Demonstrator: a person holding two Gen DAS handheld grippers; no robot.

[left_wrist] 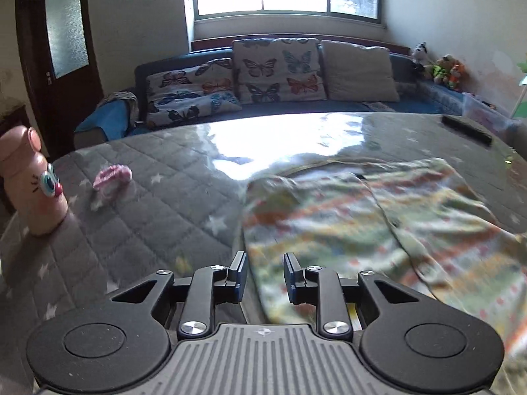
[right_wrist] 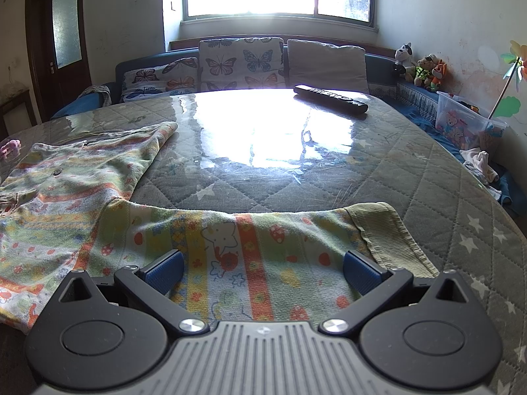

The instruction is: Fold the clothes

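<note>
A child's patterned garment (left_wrist: pixel 378 223) in green, orange and yellow stripes lies spread on the quilted grey table cover (left_wrist: pixel 148 230). My left gripper (left_wrist: pixel 265 270) hovers at the garment's left edge, its jaws partly open with a narrow gap, holding nothing. In the right wrist view the garment (right_wrist: pixel 82 197) lies at left, and its sleeve (right_wrist: pixel 250 247) with a ribbed green cuff (right_wrist: pixel 388 233) stretches to the right. My right gripper (right_wrist: pixel 262 266) is wide open over the sleeve, one finger on each side of it.
A pink bottle with a face (left_wrist: pixel 33 184) and a pink hair tie (left_wrist: pixel 112 176) sit at the table's left. A black remote (right_wrist: pixel 329 98) lies at the far side. Beyond the table is a sofa with butterfly cushions (right_wrist: pixel 243 62), and a toy bin (right_wrist: pixel 467 125) stands at the right.
</note>
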